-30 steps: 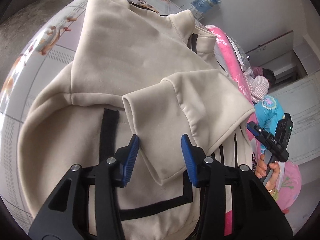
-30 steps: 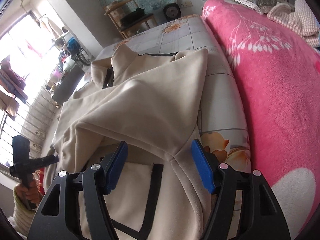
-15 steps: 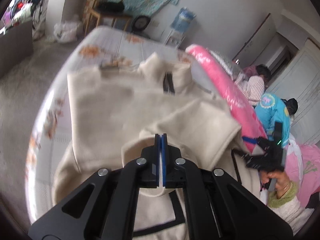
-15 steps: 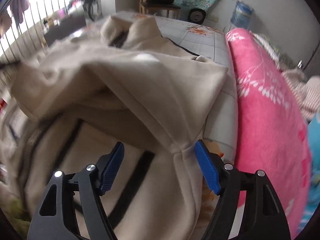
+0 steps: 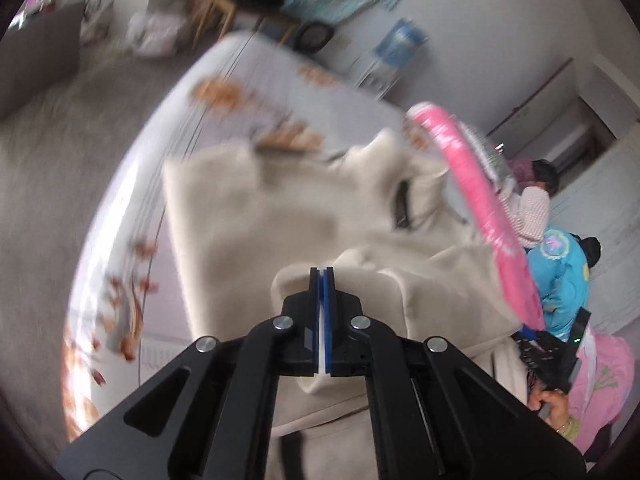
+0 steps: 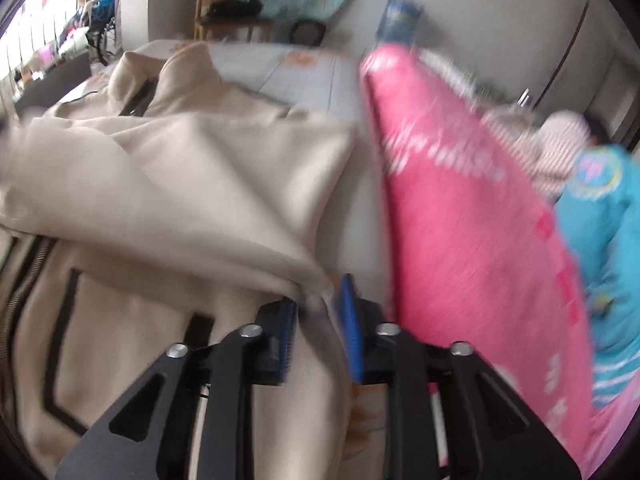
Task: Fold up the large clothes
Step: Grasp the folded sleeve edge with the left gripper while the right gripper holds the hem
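A large beige jacket with black trim lies on a floral bed sheet, collar at the far end. My left gripper is shut on a folded beige sleeve edge and holds it lifted above the jacket body. In the right wrist view the jacket fills the left half. My right gripper has its blue pads closed on a fold of the jacket's right edge, with a narrow gap filled by cloth. The right gripper also shows at the far right of the left wrist view.
A pink blanket lies rolled along the right side of the bed. A person in a blue top is beyond it. A wooden stand, a fan and a water bottle stand by the far wall.
Both grippers were open a second ago. The left shut on the sleeve edge and rose; the right has now closed on the jacket's right edge. Both views are motion-blurred.
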### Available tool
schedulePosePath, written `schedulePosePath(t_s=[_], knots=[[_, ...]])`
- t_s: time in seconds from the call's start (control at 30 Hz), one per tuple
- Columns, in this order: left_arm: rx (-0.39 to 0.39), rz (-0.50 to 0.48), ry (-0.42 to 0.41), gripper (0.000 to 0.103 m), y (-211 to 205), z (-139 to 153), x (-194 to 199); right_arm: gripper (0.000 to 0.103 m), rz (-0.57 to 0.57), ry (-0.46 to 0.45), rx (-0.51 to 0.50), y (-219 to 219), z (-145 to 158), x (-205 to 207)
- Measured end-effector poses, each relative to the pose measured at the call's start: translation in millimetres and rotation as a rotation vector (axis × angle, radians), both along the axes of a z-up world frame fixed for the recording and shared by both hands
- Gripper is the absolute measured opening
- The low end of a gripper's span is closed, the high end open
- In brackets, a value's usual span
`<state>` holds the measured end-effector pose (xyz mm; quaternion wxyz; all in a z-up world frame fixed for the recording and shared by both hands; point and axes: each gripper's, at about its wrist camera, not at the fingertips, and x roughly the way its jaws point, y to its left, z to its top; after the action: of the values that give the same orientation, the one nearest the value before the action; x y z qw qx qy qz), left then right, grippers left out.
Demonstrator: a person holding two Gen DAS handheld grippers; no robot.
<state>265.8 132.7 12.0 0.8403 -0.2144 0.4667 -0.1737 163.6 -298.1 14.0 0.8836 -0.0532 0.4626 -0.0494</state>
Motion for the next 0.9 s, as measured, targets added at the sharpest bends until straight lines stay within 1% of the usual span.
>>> schedulePosePath(t_s=[0.03,0.07,0.1,0.13,0.2,0.23,0.27,0.3,0.33,0.37,0.4,0.47,0.53,0.57,0.6,0.63,0.67,0.7,0.73,0.77,0.8,0.83,0.87,0.9], knots=[[-0.020,0.003,0.016,0.001,4,-9,-3,0.044,0.024,0.022,0.050,-5,1,-3],[-0.045,0.005,0.029,0.001,8,-15,-5,0.054,0.053,0.035,0.088,-8,4,-6],[-0.064,0.005,0.032,0.001,11,-17,-7,0.062,0.106,0.041,0.146,-12,12,-13],[-0.080,-0.003,0.027,0.001,13,-16,-8,0.065,0.142,0.039,0.180,-14,17,-17],[-0.078,-0.012,0.017,0.001,13,-14,-10,0.073,0.219,0.015,0.255,-19,37,-25],[-0.085,-0.026,0.012,0.001,13,-11,-10,0.074,0.234,0.000,0.288,-22,44,-26],[-0.097,-0.039,0.015,0.003,11,-10,-10,0.077,0.237,-0.018,0.323,-26,51,-24],[-0.116,-0.053,0.025,0.010,8,-12,-10,0.079,0.224,-0.043,0.377,-33,58,-19],[-0.139,-0.070,0.042,0.015,5,-13,-9,0.080,0.202,-0.062,0.421,-39,62,-13],[-0.138,-0.081,0.053,0.025,5,-15,-9,0.080,0.169,-0.076,0.467,-46,64,-3],[-0.115,-0.084,0.069,0.029,3,-18,-8,0.080,0.115,-0.088,0.504,-56,62,12],[-0.064,-0.075,0.103,0.029,-1,-24,-8,0.080,0.041,-0.085,0.539,-65,52,36],[-0.045,-0.048,0.135,0.029,-2,-30,-6,0.079,-0.025,-0.061,0.576,-73,37,66],[-0.047,-0.038,0.140,0.029,-1,-33,-7,0.075,-0.045,-0.044,0.573,-72,29,78],[-0.049,-0.030,0.142,0.028,-1,-35,-7,0.070,-0.063,-0.023,0.552,-70,20,95],[-0.046,-0.019,0.142,0.028,-3,-36,-7,0.068,-0.078,-0.007,0.530,-68,15,104],[-0.043,-0.016,0.138,0.027,-4,-37,-7,0.062,-0.098,0.015,0.498,-66,6,118],[-0.037,-0.015,0.129,0.023,-6,-37,-8,0.057,-0.107,0.025,0.481,-65,1,124],[-0.030,-0.017,0.119,0.018,-8,-36,-9,0.054,-0.122,0.042,0.453,-65,-7,136],[-0.013,-0.027,0.110,0.009,-12,-36,-9,0.047,-0.132,0.032,0.423,-64,-9,142],[0.010,-0.032,0.097,0.001,-16,-35,-9,0.025,-0.132,0.018,0.402,-64,-9,145],[0.013,-0.037,0.067,0.001,-18,-32,-10,0.014,-0.119,0.019,0.404,-62,-10,150],[0.018,-0.035,0.040,0.001,-18,-28,-10,0.008,-0.118,0.013,0.421,-62,-9,151],[0.027,-0.025,-0.004,0.001,-17,-19,-11,0.006,-0.113,0.000,0.446,-63,-7,151]])
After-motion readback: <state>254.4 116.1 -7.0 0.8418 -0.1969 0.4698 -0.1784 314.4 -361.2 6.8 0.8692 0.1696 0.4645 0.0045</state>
